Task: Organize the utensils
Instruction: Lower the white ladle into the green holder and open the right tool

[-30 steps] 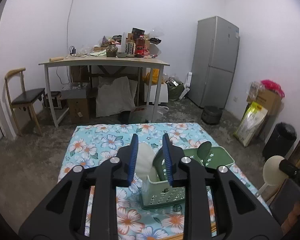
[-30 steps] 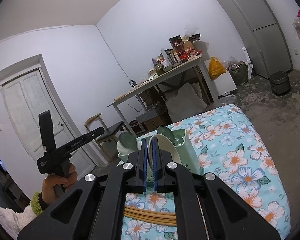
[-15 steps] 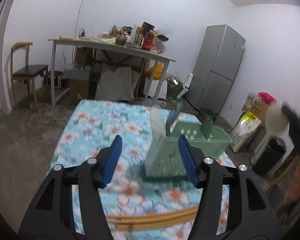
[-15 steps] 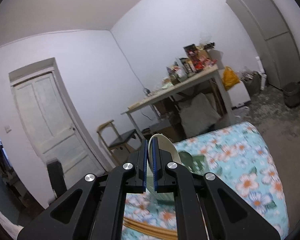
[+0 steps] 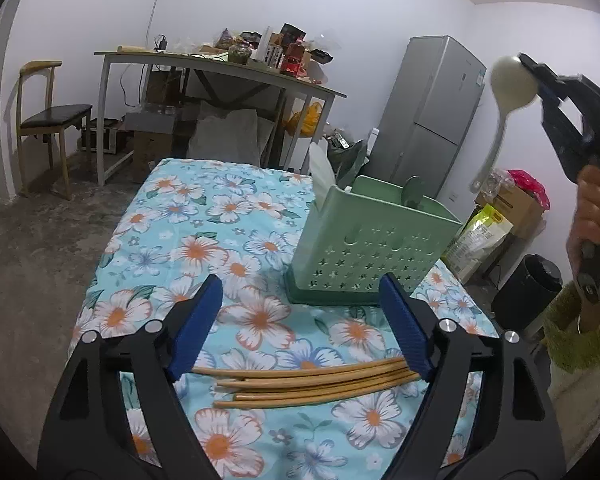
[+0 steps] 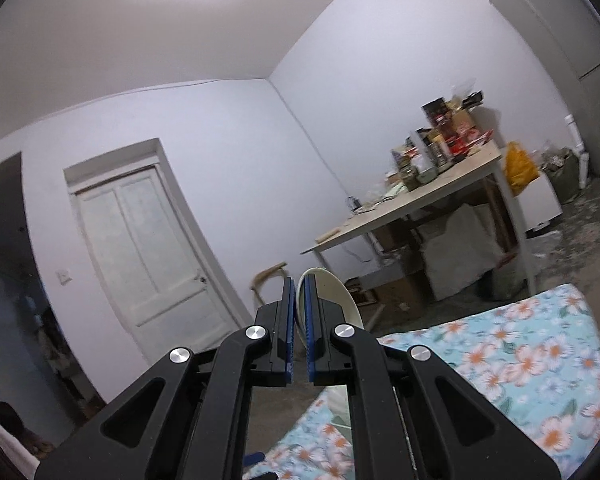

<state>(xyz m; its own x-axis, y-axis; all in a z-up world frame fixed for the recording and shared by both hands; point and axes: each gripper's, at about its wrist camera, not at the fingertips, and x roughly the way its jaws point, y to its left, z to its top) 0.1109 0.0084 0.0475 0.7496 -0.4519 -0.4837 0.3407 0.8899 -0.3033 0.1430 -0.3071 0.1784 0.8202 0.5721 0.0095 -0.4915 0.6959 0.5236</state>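
Note:
Several wooden chopsticks (image 5: 308, 380) lie side by side on the floral tablecloth (image 5: 204, 240), close under my left gripper (image 5: 300, 292). Its jaws are opening wide, the blue pads either side of the bundle, nothing between them. Behind stands a green perforated utensil basket (image 5: 372, 248) holding a white spatula (image 5: 320, 176) and a green spoon (image 5: 412, 188). My right gripper (image 6: 299, 284) is shut on the bowl of a cream spoon (image 6: 328, 296). In the left wrist view that spoon (image 5: 514, 80) hangs high at the right, handle down, from the right gripper (image 5: 532, 64).
A cluttered desk (image 5: 220, 64) and a wooden chair (image 5: 48, 116) stand against the far wall, a grey fridge (image 5: 432, 112) in the corner. A black bin (image 5: 528, 292) and bags sit right of the table. A white door (image 6: 140, 252) is on the left.
My left gripper's jaws have spread wide and it has dropped toward the chopsticks. My right gripper has lifted the cream spoon up and away from the basket.

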